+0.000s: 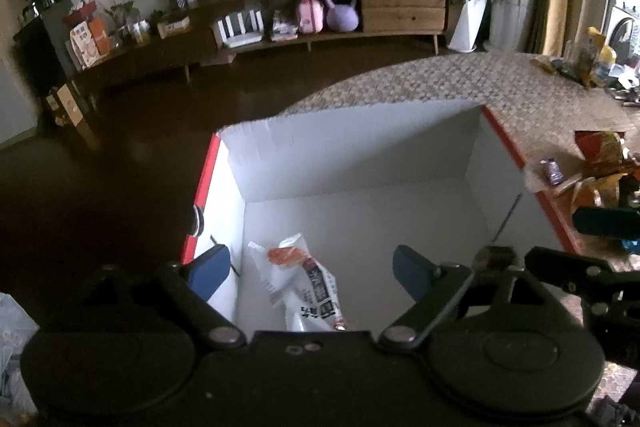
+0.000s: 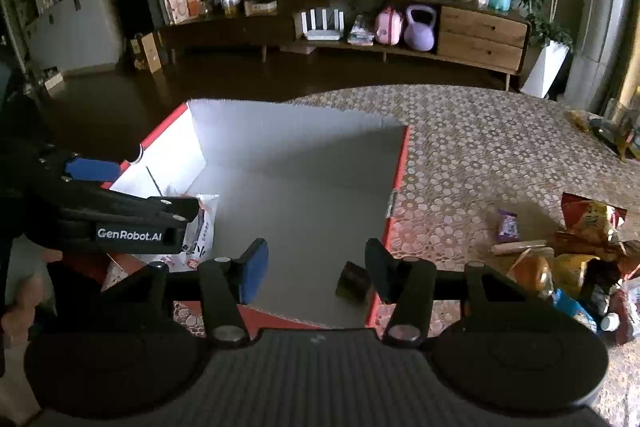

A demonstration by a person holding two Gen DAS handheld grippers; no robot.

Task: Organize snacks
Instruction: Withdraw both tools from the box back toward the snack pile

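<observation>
A red box with a white inside (image 1: 472,163) (image 2: 400,163) stands on the patterned table. A white snack packet with an orange picture (image 1: 304,283) lies on its floor at the left; the right wrist view shows part of it (image 2: 204,223). A small dark snack (image 2: 352,283) lies at the box's near right corner. My left gripper (image 1: 312,267) is open and empty above the packet. My right gripper (image 2: 316,267) is open and empty over the box's near edge. A pile of snack packets (image 2: 580,251) (image 1: 600,163) lies right of the box.
A small purple packet (image 2: 507,225) and a tan stick snack (image 2: 516,247) lie between box and pile. The patterned tablecloth (image 2: 500,147) spreads to the right. More items sit at the far right table edge (image 1: 592,63). A long sideboard (image 2: 400,23) stands across the dark floor.
</observation>
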